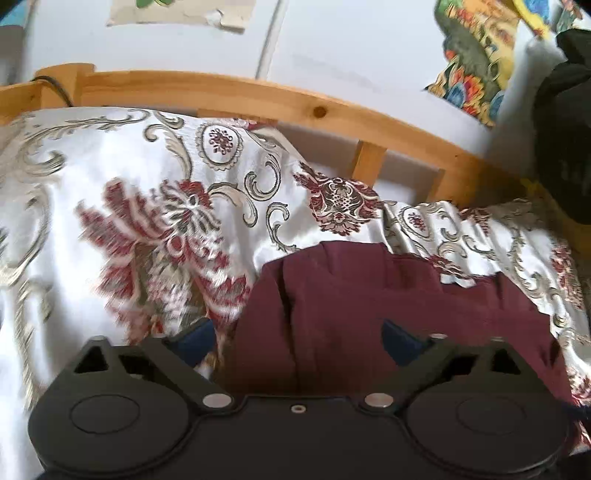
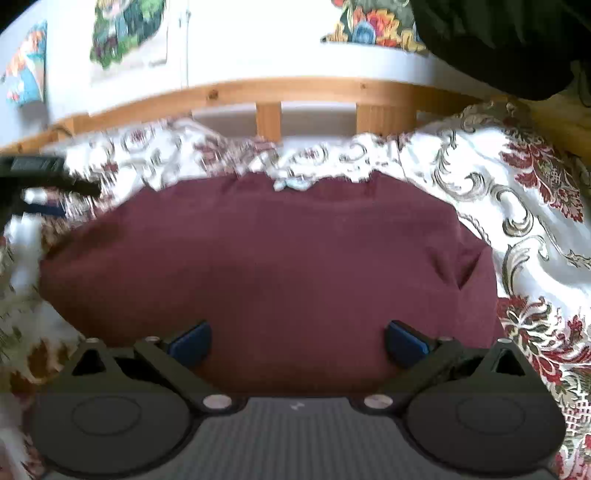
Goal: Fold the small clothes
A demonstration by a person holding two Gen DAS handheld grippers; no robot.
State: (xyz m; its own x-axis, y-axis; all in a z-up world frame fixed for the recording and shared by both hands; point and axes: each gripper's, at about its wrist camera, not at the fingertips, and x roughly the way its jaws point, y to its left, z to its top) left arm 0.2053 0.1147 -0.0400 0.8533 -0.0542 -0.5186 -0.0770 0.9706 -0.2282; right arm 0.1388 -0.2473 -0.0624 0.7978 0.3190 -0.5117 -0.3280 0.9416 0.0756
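While both grippers hover low over the bed, a maroon garment [image 2: 266,258] lies spread on the white bedspread [image 1: 122,155], which is patterned with red flowers and grey scrolls. From the right wrist view the cloth fills the middle of the bed as a broad, mostly flat shape, with a small pinched crease near its right edge and a pale scrap, perhaps a label, at its far edge. The right gripper [image 2: 297,341] stands with its jaws spread wide, its blue pads [image 2: 190,341] above the near part of the garment and pressing on nothing. The left gripper [image 1: 297,341] is likewise wide open and empty; its left pad hangs over the bedspread beside the cloth's edge, its right pad over the maroon fabric, which shows a long fold running away from the camera there. Behind the bedding runs a pine bed rail [image 1: 229,92] with short upright slats, against a white wall bearing colourful pictures [image 2: 127,33]. Something dark and bulky [image 1: 565,122] sits at the far right corner, too blurred to identify.
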